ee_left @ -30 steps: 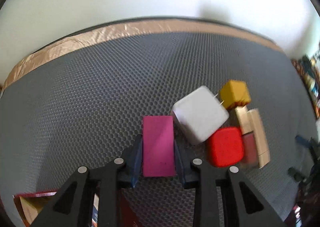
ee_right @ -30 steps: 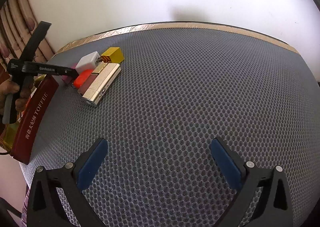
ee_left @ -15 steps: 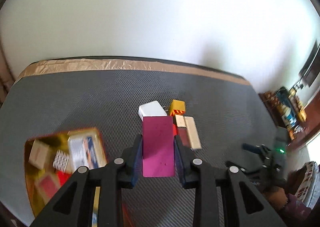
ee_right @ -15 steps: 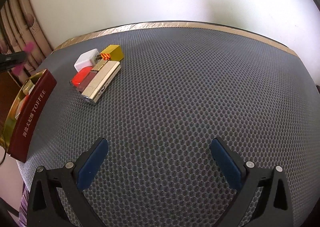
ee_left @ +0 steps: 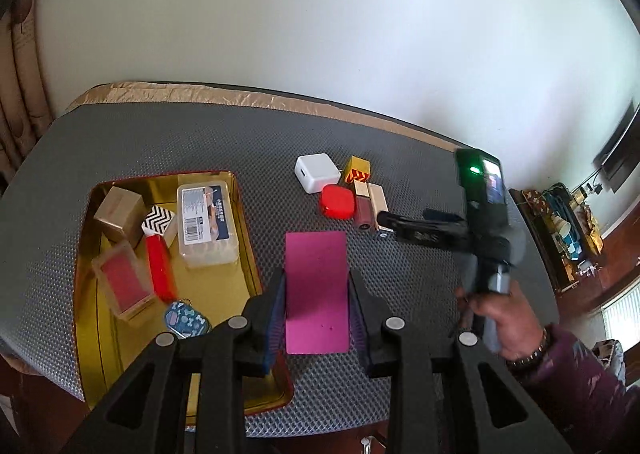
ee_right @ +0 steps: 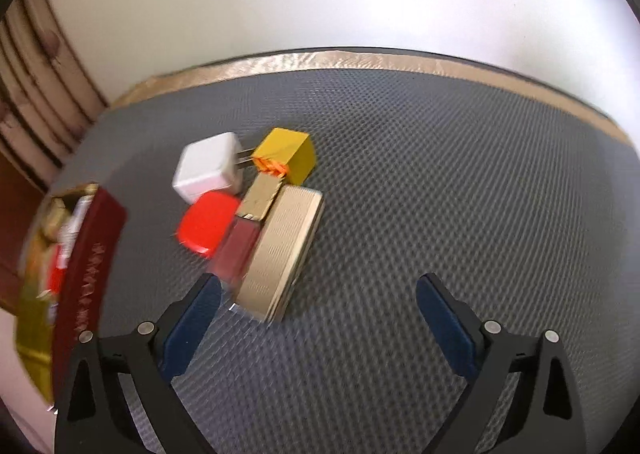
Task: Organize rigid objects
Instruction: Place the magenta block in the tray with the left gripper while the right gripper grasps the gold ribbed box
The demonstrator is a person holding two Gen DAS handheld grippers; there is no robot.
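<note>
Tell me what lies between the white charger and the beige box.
In the right wrist view, the red case and the gold-capped lipstick lie between the white charger and the beige box.

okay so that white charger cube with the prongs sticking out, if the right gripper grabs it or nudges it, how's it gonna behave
The white charger looks like a rigid block with flat faces, so it should slide rather than roll. Its glossy rounded shell may be a bit slippery under the pads. Its prongs point at the yellow cube, and the red case sits close, so a nudge would probably shift those neighbours too.
</note>
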